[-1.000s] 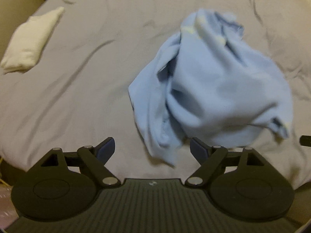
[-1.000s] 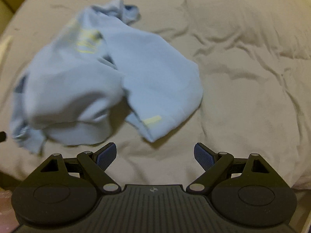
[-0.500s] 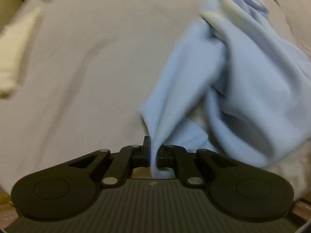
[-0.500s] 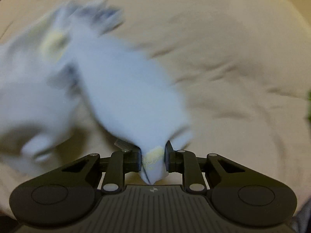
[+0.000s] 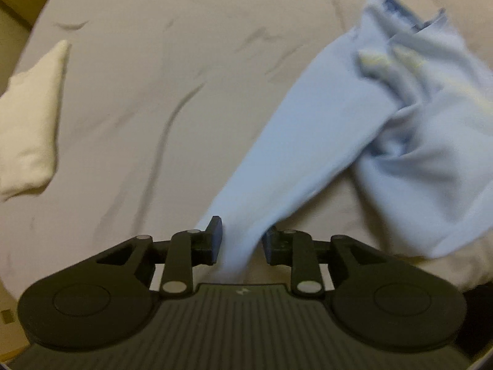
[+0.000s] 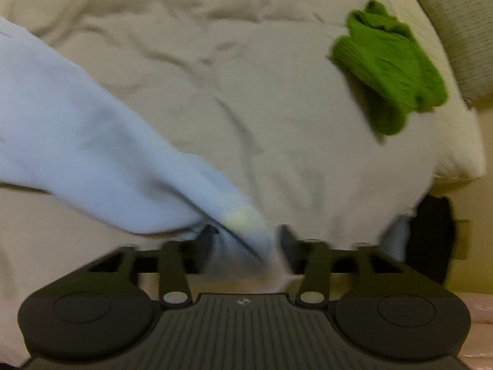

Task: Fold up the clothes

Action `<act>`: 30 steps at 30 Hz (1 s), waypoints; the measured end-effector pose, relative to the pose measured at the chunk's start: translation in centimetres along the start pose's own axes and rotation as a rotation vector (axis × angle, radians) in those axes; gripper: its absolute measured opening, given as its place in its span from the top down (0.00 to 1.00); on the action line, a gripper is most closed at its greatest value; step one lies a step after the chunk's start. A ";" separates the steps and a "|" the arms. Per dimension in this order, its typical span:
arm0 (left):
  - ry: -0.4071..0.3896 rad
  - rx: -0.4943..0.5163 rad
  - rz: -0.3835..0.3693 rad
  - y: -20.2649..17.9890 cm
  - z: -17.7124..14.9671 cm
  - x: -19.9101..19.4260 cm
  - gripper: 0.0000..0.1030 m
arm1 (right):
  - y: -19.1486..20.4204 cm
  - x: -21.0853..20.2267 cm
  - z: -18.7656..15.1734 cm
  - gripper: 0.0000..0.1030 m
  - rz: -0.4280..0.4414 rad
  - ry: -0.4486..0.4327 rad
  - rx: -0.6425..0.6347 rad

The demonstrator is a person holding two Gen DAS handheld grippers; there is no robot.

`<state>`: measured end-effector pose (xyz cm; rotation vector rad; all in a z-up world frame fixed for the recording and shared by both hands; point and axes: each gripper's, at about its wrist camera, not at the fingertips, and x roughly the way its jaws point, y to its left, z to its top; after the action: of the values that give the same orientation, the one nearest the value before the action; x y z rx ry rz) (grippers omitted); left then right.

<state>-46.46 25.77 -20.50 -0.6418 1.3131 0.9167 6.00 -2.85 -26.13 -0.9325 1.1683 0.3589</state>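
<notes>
Soft pale-blue garment draped between both grippers; rumpled beige bedding.

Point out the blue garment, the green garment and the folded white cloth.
blue garment [image 5: 323, 141]: left wrist view, stretched middle.
green garment [image 6: 388, 71]: right wrist view, centre of heap.
folded white cloth [image 5: 27, 129]: left wrist view, middle of top face.

The light blue garment is soft, matt knit cloth with a smooth face. The bedcover beneath is matt, creased beige fabric. At the upper right of the right wrist view, the green garment looks coarser, ribbed knit. At left, the white folded cloth appears soft, slightly nubbly. Both grippers' bodies are matt black plastic.
</notes>
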 end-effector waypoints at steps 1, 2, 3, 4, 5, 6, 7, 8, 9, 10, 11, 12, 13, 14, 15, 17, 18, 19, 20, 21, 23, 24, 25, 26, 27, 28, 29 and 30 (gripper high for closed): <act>-0.030 0.024 -0.021 -0.3 0.8 -0.8 0.68 | 0.3 -0.5 0.1 0.24 0.030 -0.025 0.004; -0.060 0.047 -0.042 -0.6 1.7 -1.7 0.64 | 0.7 -1.1 0.5 0.25 0.059 -0.048 0.006; -0.092 0.070 -0.062 -0.8 2.5 -2.4 0.60 | 1.3 -2.0 1.4 0.25 0.094 -0.071 0.006; -0.126 0.087 -0.079 -0.9 3.6 -2.8 0.54 | 1.9 -3.0 2.0 0.24 0.132 -0.101 0.013; -0.161 0.097 -0.093 -1.0 4.8 -3.0 0.48 | 2.4 -3.9 2.9 0.24 0.182 -0.136 0.025; -0.189 0.099 -0.110 -1.1 6.1 -2.8 0.46 | 3.0 -4.5 4.0 0.24 0.246 -0.164 0.034; -0.207 0.090 -0.129 -1.2 7.5 -2.0 0.43 | 3.7 -5.1 5.1 0.24 0.310 -0.192 0.042; -0.226 0.082 -0.149 -1.3 9.0 -1.3 0.43 | 4.5 -5.4 6.2 0.24 0.371 -0.214 0.045; -0.236 0.072 -0.172 -1.4 10.4 -0.2 0.43 | 5.8 -5.2 7.6 0.24 0.427 -0.220 0.033; -0.230 0.061 -0.199 -1.7 11.6 1.3 0.43 | 7.0 -4.8 8.8 0.24 0.474 -0.223 0.019; -0.216 0.052 -0.224 -2.2 12.9 3.0 0.43 | 8.4 -4.3 9.8 0.24 0.497 -0.220 0.000; -0.201 0.048 -0.250 -2.6 14.1 4.7 0.42 | 10.0 -3.8 10.6 0.24 0.512 -0.220 -0.026; -0.182 0.048 -0.269 -3.0 15.2 6.4 0.41 | 11.5 -3.3 11.4 0.24 0.523 -0.221 -0.056; -0.162 0.051 -0.279 -3.5 16.1 8.0 0.41 | 12.9 -2.8 12.0 0.24 0.529 -0.223 -0.085; -0.145 0.056 -0.288 -3.9 17.1 9.5 0.41 | 14.4 -2.6 12.4 0.24 0.523 -0.224 -0.106; -0.114 0.066 -0.307 -4.6 18.9 12.5 0.40 | 16.3 -2.0 13.2 0.24 0.533 -0.227 -0.121; -0.100 0.068 -0.327 -5.0 19.6 13.8 0.38 | 16.7 -1.4 14.1 0.23 0.534 -0.227 -0.114; -0.083 0.067 -0.351 -5.3 20.1 15.2 0.33 | 17.2 -0.8 14.8 0.16 0.537 -0.225 -0.107; -0.062 0.064 -0.373 -5.5 20.5 16.5 0.33 | 17.4 0.0 15.3 0.13 0.542 -0.217 -0.098; -0.047 0.063 -0.390 -5.7 20.6 17.3 0.35 | 17.7 0.9 15.8 0.14 0.549 -0.205 -0.087; -0.043 0.071 -0.422 -6.2 20.5 18.2 0.78 | 18.1 2.3 16.4 0.45 0.616 -0.150 -0.056; -0.050 0.075 -0.434 -6.4 20.4 18.1 0.87 | 18.2 2.5 16.5 0.71 0.647 -0.134 -0.053; -0.077 0.074 -0.436 -6.3 20.2 17.1 0.98 | 18.2 1.6 16.4 0.93 0.647 -0.153 -0.080; -0.117 0.071 -0.429 -5.9 19.8 15.8 0.98 | 18.2 0.8 16.3 0.92 0.647 -0.173 -0.106; -0.164 0.061 -0.418 -5.2 19.5 14.1 0.98 | 17.9 -0.3 16.2 0.93 0.649 -0.200 -0.123; -0.223 0.043 -0.399 -4.1 19.1 12.1 0.98 | 17.1 -1.8 16.1 0.93 0.653 -0.247 -0.113; -0.280 0.022 -0.375 -2.7 18.8 9.9 0.98 | 16.0 -3.4 16.2 0.93 0.648 -0.298 -0.101; -0.335 -0.001 -0.344 -0.9 18.6 7.5 0.98 | 15.0 -5.0 16.3 0.93 0.644 -0.349 -0.089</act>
<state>-35.90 42.31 -24.72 -0.6579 0.8702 0.7055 4.01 19.78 -26.78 -0.5157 1.1079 1.0562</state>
